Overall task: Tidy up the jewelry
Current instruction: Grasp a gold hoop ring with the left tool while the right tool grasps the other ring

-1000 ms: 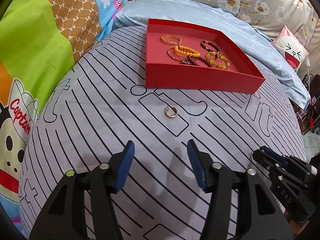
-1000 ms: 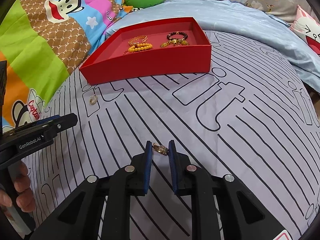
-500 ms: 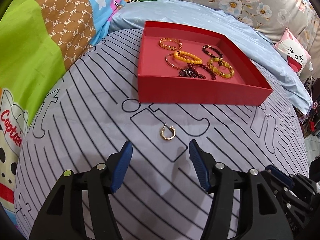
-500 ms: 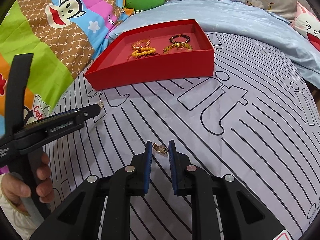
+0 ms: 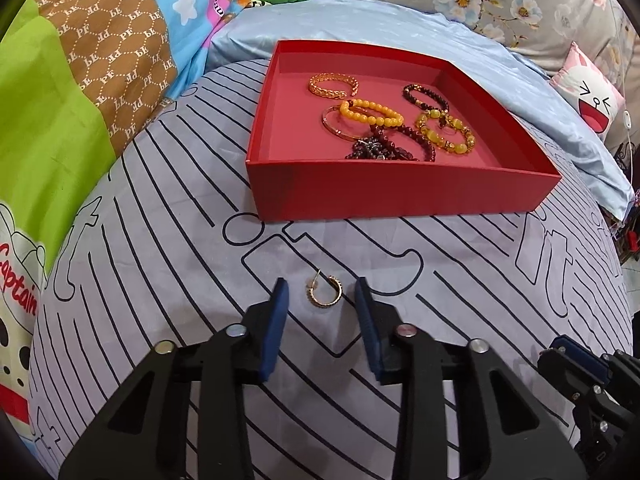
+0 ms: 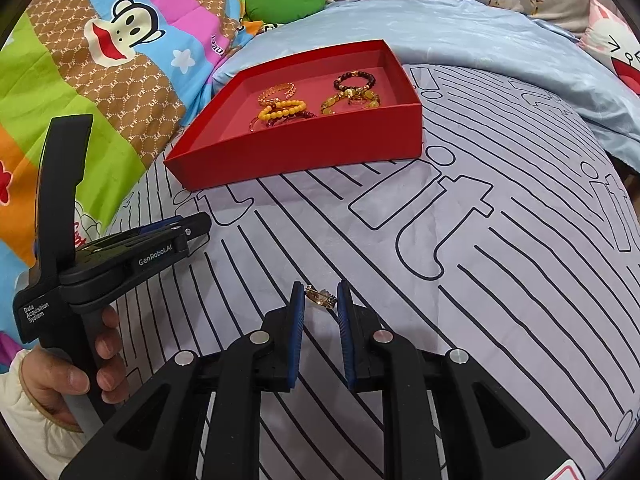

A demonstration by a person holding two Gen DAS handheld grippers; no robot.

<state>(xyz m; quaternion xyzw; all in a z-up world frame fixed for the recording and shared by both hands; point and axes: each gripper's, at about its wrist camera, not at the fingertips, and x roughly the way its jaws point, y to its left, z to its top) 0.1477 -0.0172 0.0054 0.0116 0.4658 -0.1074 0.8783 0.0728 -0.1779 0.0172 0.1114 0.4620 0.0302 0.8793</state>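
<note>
A red tray [image 5: 400, 200] holds several bead and gold bracelets [image 5: 372, 114] on the striped bedsheet; it also shows in the right wrist view [image 6: 304, 152]. A small gold hoop earring [image 5: 325, 293] lies on the sheet between the fingertips of my open left gripper [image 5: 322, 292], untouched. My right gripper [image 6: 320, 296] is shut on a gold ring [image 6: 320, 296], held at its fingertips just above the sheet. The left gripper body [image 6: 120, 256] shows at the left of the right wrist view, in a hand.
A colourful cartoon quilt [image 5: 80, 100] rises at the left. A light blue cover [image 5: 400, 28] and floral pillows lie behind the tray. A pink cat cushion [image 5: 592, 96] sits at the far right. The right gripper's tip [image 5: 580, 368] is at the left view's lower right.
My left gripper has moved forward to the earring, which now lies between its narrowed fingers. The right gripper still holds the ring and has barely moved.
</note>
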